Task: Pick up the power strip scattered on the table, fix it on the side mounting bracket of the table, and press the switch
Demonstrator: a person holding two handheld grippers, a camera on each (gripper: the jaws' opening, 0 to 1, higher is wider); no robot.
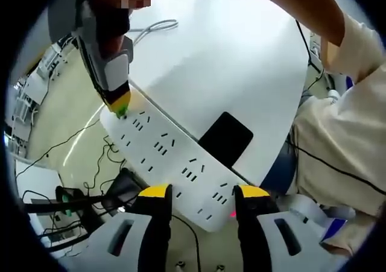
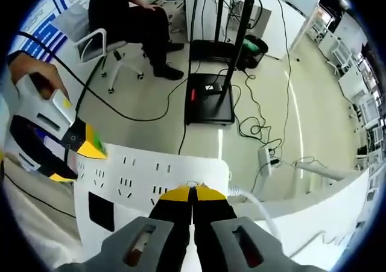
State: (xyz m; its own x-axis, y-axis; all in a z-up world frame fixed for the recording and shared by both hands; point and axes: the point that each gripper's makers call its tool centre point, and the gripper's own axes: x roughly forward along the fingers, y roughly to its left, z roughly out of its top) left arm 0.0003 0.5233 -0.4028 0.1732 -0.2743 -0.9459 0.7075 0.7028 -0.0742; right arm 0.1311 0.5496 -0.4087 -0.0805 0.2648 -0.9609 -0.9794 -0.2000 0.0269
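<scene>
Power strip lies along the table edge, just ahead of the left gripper, whose jaws stand spread to either side of its near end; whether they touch it is hard to tell. At the strip's far end the right gripper meets it with its yellow tips. In the right gripper view, that gripper has its jaws pressed together against the strip's edge, beside the white cable
</scene>
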